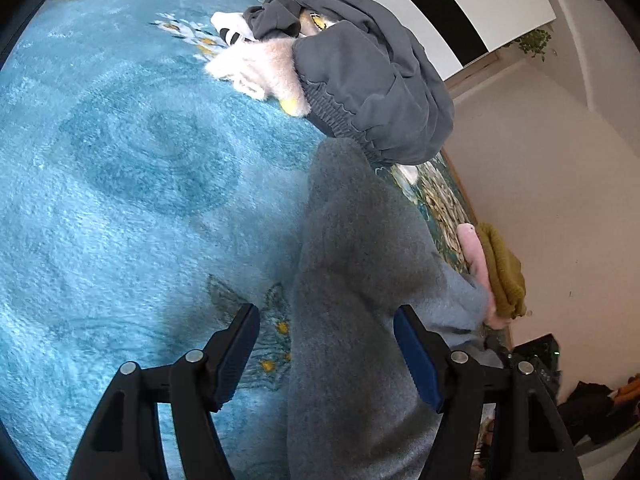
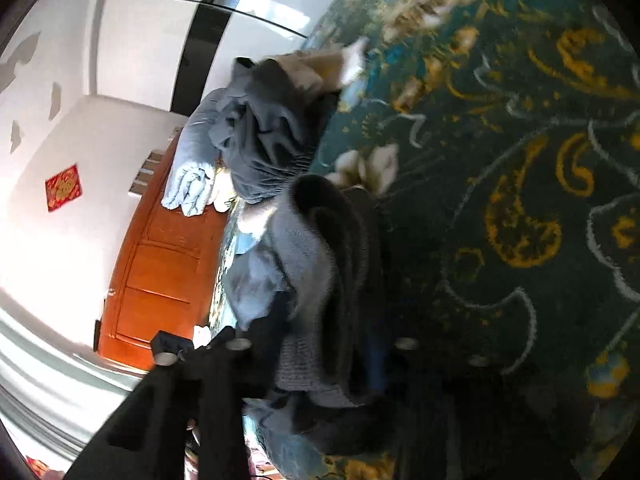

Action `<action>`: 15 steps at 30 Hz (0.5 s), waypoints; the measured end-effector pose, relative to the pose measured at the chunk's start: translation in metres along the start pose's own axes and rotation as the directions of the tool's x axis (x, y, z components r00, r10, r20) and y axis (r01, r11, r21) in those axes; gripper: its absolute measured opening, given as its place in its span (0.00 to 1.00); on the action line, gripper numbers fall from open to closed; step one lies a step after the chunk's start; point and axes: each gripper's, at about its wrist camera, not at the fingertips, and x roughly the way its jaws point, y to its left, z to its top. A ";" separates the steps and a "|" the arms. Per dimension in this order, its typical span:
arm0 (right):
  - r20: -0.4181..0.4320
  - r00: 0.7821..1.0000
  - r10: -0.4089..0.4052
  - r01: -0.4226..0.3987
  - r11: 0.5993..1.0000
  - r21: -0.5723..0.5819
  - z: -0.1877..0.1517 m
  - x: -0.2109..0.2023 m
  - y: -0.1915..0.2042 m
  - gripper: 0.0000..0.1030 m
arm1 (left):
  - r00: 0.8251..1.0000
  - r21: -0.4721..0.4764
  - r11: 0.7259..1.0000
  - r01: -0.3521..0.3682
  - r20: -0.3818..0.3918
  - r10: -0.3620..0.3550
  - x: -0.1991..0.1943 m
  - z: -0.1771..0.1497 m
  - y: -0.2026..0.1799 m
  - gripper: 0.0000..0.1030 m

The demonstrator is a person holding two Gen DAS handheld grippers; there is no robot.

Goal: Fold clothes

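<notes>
A grey fleece garment [image 1: 352, 280] lies on a blue plush blanket [image 1: 120, 160] and runs up between the fingers of my left gripper [image 1: 326, 344], which is open; the cloth lies against the right finger [image 1: 416, 360]. In the right wrist view, my right gripper [image 2: 328, 352] is shut on a bunched fold of the same grey garment [image 2: 320, 280], held close over the dark patterned part of the blanket [image 2: 520, 160]. The right gripper's fingertips are mostly hidden by the cloth.
A heap of dark grey clothes [image 1: 360, 72] with a pale fluffy piece [image 1: 264, 68] lies at the far end; it also shows in the right wrist view [image 2: 264, 128]. Folded pink and mustard pieces [image 1: 496, 272] sit at the blanket's right edge. An orange door [image 2: 160, 264] and white wardrobe [image 1: 460, 4] stand beyond.
</notes>
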 end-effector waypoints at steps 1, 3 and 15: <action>0.009 1.000 0.011 -0.011 1.000 -0.016 -0.002 -0.007 0.004 0.21 | 1.000 0.000 1.000 0.001 0.006 -0.001 -0.003 -0.001 0.000 0.71; 0.021 0.999 0.036 -0.035 0.998 -0.047 -0.005 -0.013 0.015 0.19 | 1.000 0.019 1.000 0.006 0.021 -0.006 -0.013 -0.004 -0.002 0.71; -0.019 0.984 0.179 -0.180 0.971 -0.157 0.009 0.012 0.102 0.15 | 0.993 0.079 0.997 -0.017 0.121 0.007 -0.077 -0.026 -0.006 0.73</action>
